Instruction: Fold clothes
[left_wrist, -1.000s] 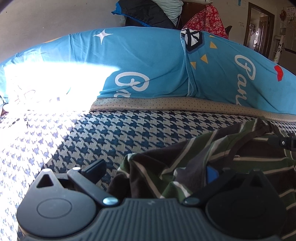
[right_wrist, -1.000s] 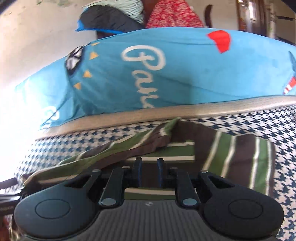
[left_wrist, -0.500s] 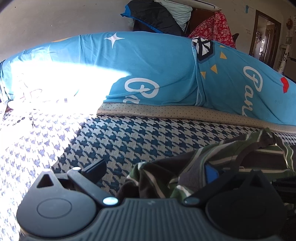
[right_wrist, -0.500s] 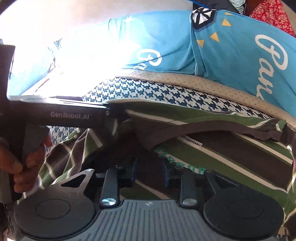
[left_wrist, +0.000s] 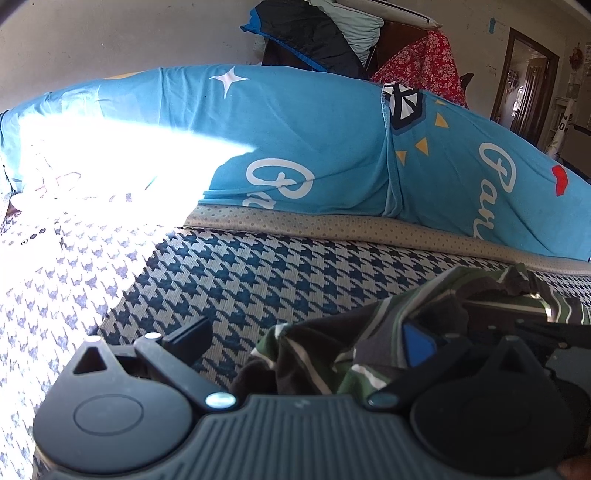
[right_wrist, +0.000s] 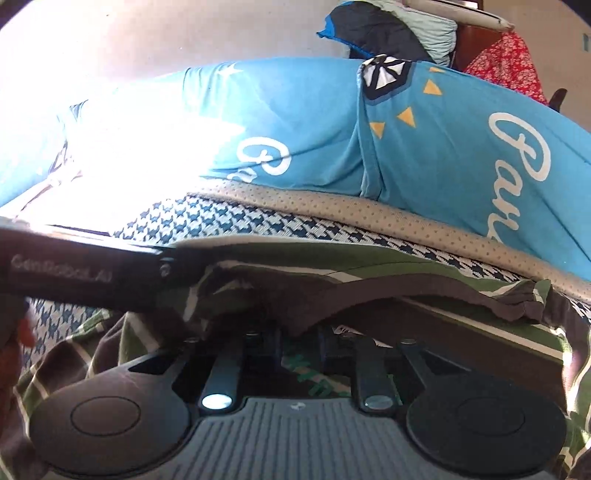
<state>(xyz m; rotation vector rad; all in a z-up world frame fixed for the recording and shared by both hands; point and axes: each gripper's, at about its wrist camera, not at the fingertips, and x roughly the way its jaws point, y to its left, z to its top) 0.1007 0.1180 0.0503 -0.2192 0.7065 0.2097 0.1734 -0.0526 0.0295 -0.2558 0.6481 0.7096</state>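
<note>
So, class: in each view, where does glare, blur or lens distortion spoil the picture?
Left wrist view: sunlight washes out the left of the blue bedding and the checked mat; the fisheye bows the bed. Right wrist view: glare whitens the upper left; the striped shirt looks soft.

Green-and-brown striped shirt, crumpled, lying on houndstooth bedspread

Right gripper now over at left gripper, jaws closing on striped shirt.
</note>
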